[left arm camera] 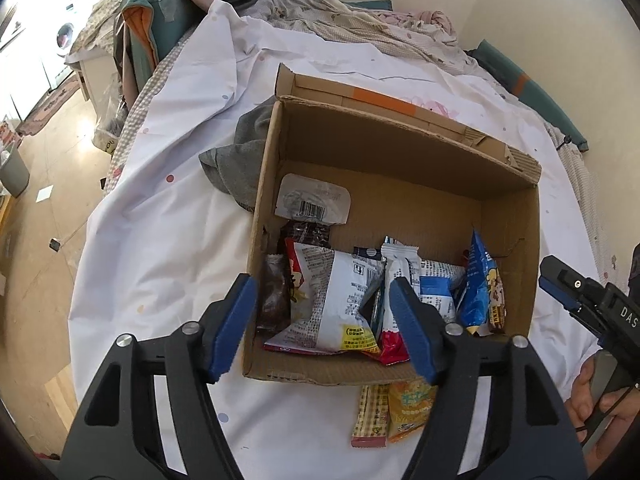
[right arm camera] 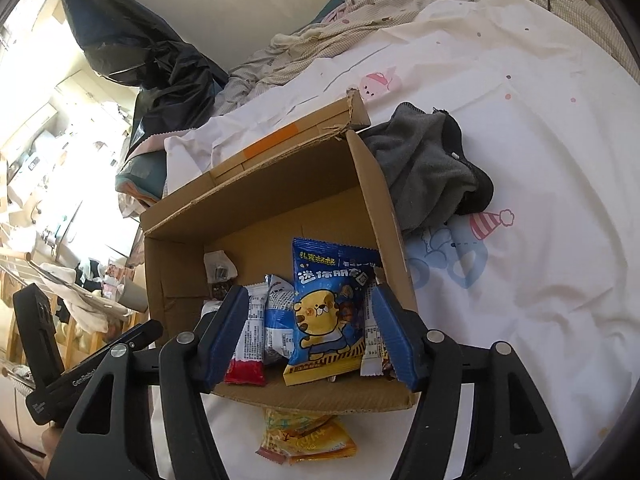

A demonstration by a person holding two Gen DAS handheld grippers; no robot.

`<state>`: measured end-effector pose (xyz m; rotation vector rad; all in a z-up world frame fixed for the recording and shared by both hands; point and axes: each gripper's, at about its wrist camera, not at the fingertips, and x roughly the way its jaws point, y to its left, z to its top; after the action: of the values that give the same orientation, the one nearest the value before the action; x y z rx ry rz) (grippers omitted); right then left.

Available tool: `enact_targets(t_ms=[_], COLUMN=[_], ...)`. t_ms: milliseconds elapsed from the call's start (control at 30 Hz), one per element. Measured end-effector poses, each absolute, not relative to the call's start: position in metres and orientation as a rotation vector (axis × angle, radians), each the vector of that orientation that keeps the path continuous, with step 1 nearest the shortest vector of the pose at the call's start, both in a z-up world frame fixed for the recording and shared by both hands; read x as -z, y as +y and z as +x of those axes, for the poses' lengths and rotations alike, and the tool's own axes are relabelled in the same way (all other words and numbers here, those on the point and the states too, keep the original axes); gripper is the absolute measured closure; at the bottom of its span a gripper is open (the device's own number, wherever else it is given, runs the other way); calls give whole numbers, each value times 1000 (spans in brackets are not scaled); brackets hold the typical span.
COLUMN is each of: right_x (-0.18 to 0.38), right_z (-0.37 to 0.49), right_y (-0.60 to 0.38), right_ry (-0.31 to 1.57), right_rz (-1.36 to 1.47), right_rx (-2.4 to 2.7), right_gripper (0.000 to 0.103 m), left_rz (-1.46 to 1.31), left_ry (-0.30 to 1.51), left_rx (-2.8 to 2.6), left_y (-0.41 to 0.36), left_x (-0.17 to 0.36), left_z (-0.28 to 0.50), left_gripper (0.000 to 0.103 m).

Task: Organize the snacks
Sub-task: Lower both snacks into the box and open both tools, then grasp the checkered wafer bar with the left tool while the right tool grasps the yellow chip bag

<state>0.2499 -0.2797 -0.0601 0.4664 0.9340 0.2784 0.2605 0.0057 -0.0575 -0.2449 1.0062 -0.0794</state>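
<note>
An open cardboard box (left arm camera: 516, 224) sits on a white bed sheet and holds several snack packets, among them a white packet (left arm camera: 336, 304) and a blue tiger packet (left arm camera: 482, 284). My left gripper (left arm camera: 324, 320) hovers open and empty over the box's near edge. The right gripper shows at the right edge of this view (left arm camera: 560, 284). In the right wrist view the box (right arm camera: 376, 184) lies ahead, with the blue tiger packet (right arm camera: 328, 308) upright inside. My right gripper (right arm camera: 308, 332) is open and empty above the near edge. Yellow and orange packets (left arm camera: 392, 412) (right arm camera: 308, 436) lie on the sheet outside the box.
A grey cloth (left arm camera: 236, 164) (right arm camera: 432, 168) lies against the box's side. Crumpled bedding (left arm camera: 360, 24) and black bags (right arm camera: 160, 68) are piled at the head of the bed. The bed's edge drops to a wooden floor (left arm camera: 48, 184) on the left.
</note>
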Motion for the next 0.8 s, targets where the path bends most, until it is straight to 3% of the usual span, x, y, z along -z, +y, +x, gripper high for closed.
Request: enact_targets(t_ms=[367,467,633,800], right_x=[60,60,61,76], right_z=[239,229,212,196], right_y=[-277,-275,-267,-255], right_ry=[958,975,1012,1101], right_rz=[484,472,450,445], right_rx=[-258,-248,-270,-302], right_gripper=[35,29,15,9], left_rz=[-299,-295,-280,-218], left_ry=[954,930,925,914], left_rx=[38,23,17,19], left_y=[24,28,29,26], left_x=[48,44,39,33], left_z=[252,245,237,224], left_gripper=[37,35,23,20])
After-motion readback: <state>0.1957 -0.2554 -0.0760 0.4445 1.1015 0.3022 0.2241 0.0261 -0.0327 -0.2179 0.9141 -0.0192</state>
